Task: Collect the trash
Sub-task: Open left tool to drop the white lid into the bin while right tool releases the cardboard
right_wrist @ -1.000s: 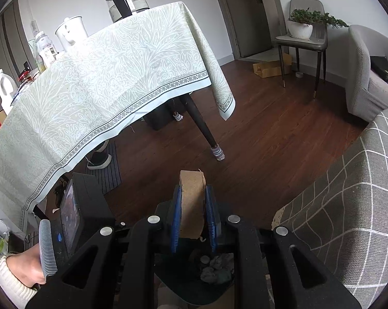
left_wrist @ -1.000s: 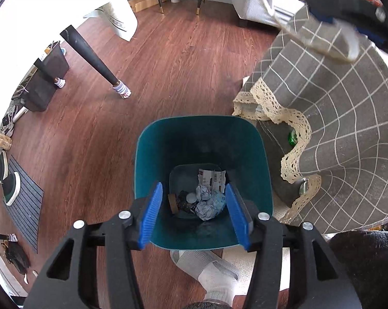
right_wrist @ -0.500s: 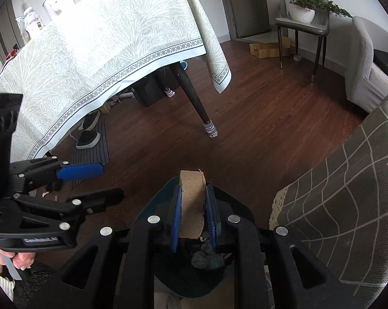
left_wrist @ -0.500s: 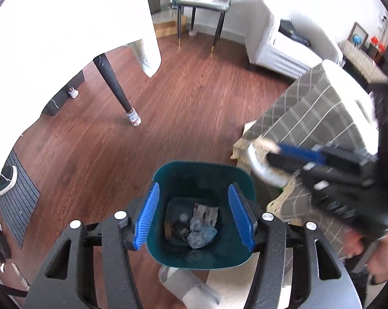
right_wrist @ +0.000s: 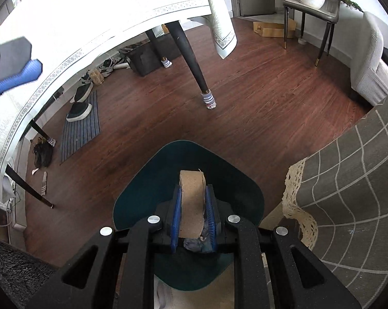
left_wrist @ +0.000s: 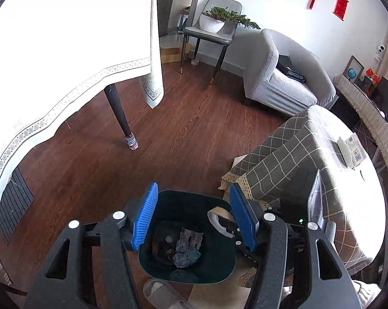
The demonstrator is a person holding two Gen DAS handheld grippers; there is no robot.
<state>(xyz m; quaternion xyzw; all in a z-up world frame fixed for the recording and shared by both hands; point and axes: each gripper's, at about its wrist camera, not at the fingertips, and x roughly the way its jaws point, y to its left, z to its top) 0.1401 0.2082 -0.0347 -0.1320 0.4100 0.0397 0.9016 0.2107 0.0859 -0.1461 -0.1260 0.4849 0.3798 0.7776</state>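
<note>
A dark teal bin (left_wrist: 186,195) stands on the wood floor, holding crumpled paper (left_wrist: 186,256) and other scraps. My left gripper (left_wrist: 194,189) hangs above it, open, with nothing between its blue pads. My right gripper (right_wrist: 193,189) is shut on a flat brown piece of cardboard (right_wrist: 191,206), held upright over the mouth of the bin (right_wrist: 142,193). In the left wrist view, the cardboard (left_wrist: 217,212) pokes in over the bin's right rim, behind the left gripper's right finger. One blurred blue pad (right_wrist: 16,77) of the left gripper shows at the far left of the right wrist view.
A table with a pale cloth (left_wrist: 65,51) and a dark leg (left_wrist: 119,118) stands to the left. Furniture under a grey checked cloth (left_wrist: 291,159) crowds the bin's right side. An armchair (left_wrist: 284,77), a chair with a plant (left_wrist: 214,25) and a mat with shoes (right_wrist: 80,118) lie farther off.
My left gripper has risen and tipped up, so the bin looks smaller and more room shows. My right gripper has sunk with the cardboard and is now over the bin's mouth.
</note>
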